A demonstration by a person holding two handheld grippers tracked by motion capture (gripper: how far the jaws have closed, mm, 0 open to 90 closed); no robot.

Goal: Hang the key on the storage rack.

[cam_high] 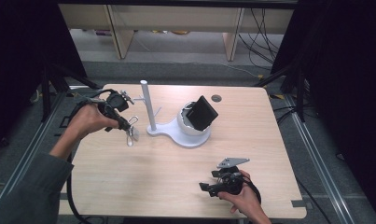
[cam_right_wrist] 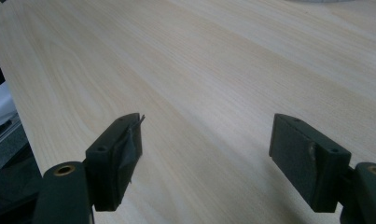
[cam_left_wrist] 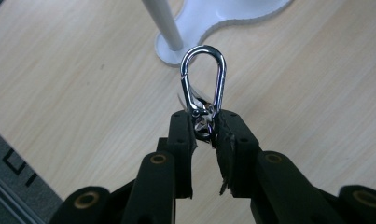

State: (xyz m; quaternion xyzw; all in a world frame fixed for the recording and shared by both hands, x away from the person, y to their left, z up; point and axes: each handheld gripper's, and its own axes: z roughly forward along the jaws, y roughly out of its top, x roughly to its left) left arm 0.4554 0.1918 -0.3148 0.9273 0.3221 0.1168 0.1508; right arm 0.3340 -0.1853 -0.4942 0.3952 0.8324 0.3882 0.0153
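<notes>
Clamped by its base in the left gripper (cam_left_wrist: 205,133), the carabiner (cam_left_wrist: 203,79) may twist free near the stand's post (cam_left_wrist: 163,23); right gripper (cam_right_wrist: 205,154) gapes wide, holding nothing.

The left gripper (cam_left_wrist: 205,128) had its two black jaws pinched on the lower end of a shiny silver metal carabiner clip (cam_left_wrist: 203,81), whose loop stood up beyond them. Just past the loop, a white post (cam_left_wrist: 164,23) rose from a flat white base (cam_left_wrist: 223,14) on the pale wooden table (cam_left_wrist: 73,88).
</notes>
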